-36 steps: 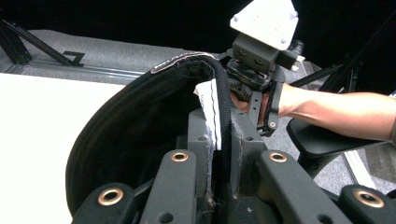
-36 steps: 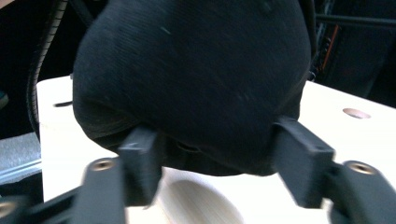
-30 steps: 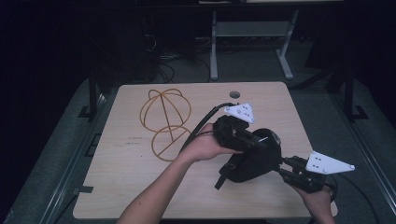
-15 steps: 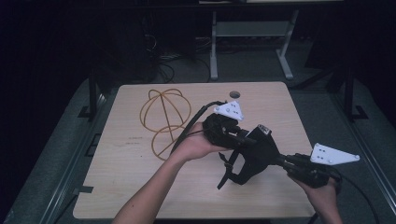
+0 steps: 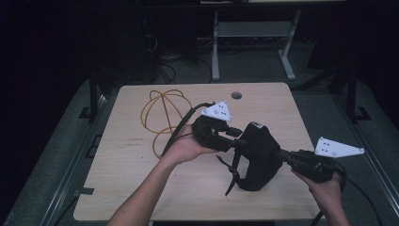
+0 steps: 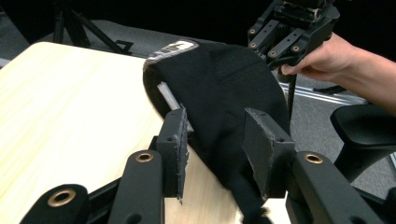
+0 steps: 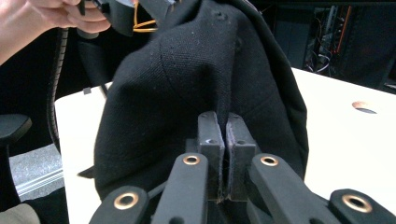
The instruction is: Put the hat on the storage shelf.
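A black cap [image 5: 259, 155] with a dangling strap hangs over the light wooden table [image 5: 141, 188] between the two grippers. My right gripper [image 5: 282, 154] comes in from the right and is shut on a fold of the cap's cloth [image 7: 196, 70]; in the right gripper view its pads [image 7: 208, 133] are pressed together on it. My left gripper [image 5: 235, 134] is at the cap's left side. Its jaws have just been opening, and in the left gripper view [image 6: 215, 135] the pads stand apart with the cap's edge [image 6: 219, 88] hanging loosely between them.
An orange cable [image 5: 164, 110] lies coiled on the table's far left part. A round hole [image 5: 236, 95] sits near the far edge. A metal desk frame [image 5: 249, 33] stands on the floor behind. A black chair seat [image 6: 364, 130] is beside the table.
The left gripper's jaws have opened off the cap and that hand has shifted slightly left. The right gripper has kept its grip and raised the cap a little.
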